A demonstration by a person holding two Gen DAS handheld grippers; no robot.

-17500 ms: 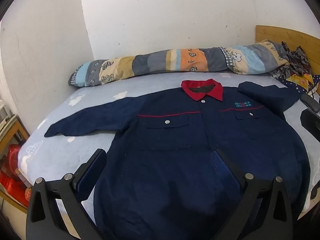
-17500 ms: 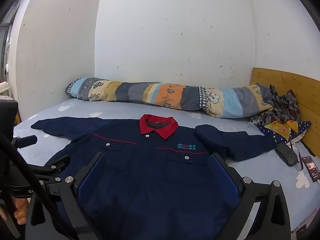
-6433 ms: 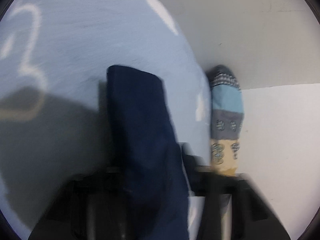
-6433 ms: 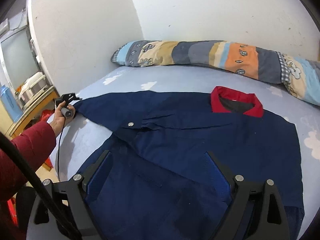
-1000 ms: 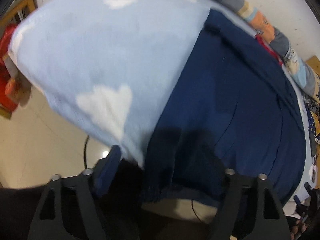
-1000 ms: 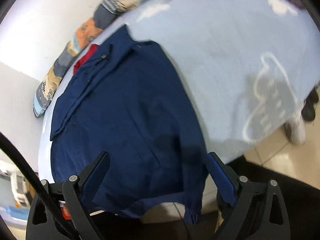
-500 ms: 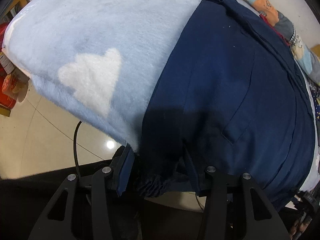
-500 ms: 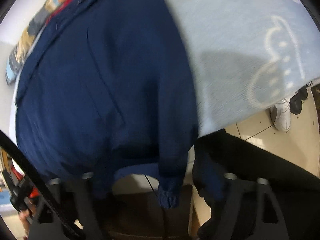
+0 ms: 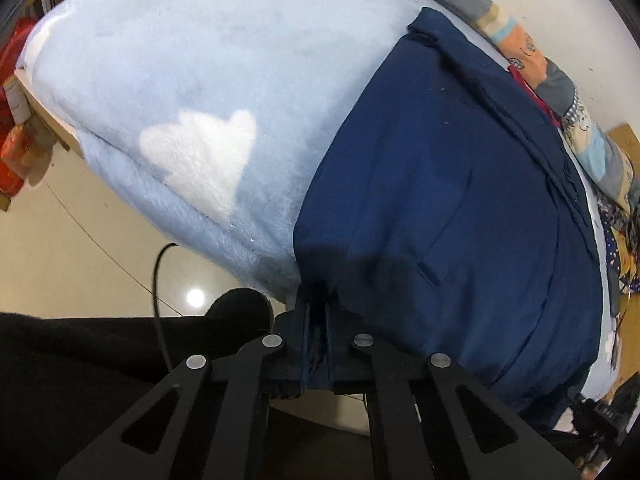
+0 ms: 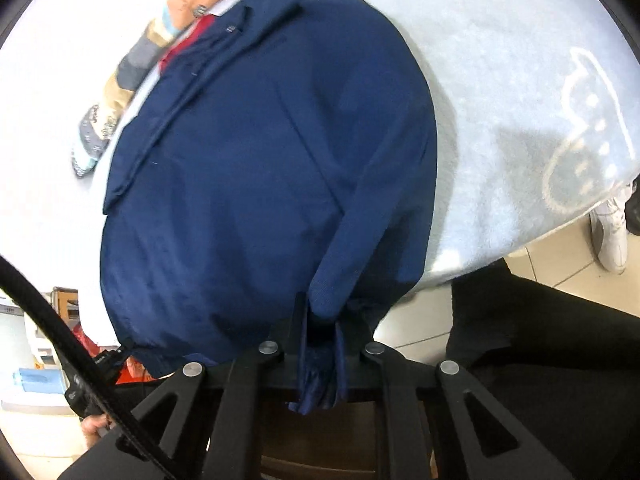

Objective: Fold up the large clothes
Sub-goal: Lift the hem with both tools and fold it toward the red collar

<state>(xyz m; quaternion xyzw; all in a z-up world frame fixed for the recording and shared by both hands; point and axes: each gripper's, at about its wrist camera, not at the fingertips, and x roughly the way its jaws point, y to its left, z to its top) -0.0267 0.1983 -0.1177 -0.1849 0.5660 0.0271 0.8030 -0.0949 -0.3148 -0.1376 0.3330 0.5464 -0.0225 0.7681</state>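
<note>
A navy work jacket [image 9: 460,184] with a red collar [image 9: 528,88] lies on the light blue bed, sleeves folded in across its body. Its hem hangs over the near bed edge. My left gripper [image 9: 316,320] is shut on the hem's left corner. In the right wrist view the same jacket [image 10: 260,160] fills the middle, and my right gripper [image 10: 320,336] is shut on the hem's right corner, with cloth bunched between the jaws.
The light blue blanket [image 9: 192,92] with white cloud shapes covers the bed. A long patchwork bolster [image 10: 132,76] lies along the far wall. A black cable [image 9: 158,280] hangs over the tiled floor. White shoes [image 10: 608,232] stand on the floor at the right.
Both grippers have closed on the hem at the near bed edge; half a second ago their jaws were still apart around it. The jacket's hem corners are now pinched.
</note>
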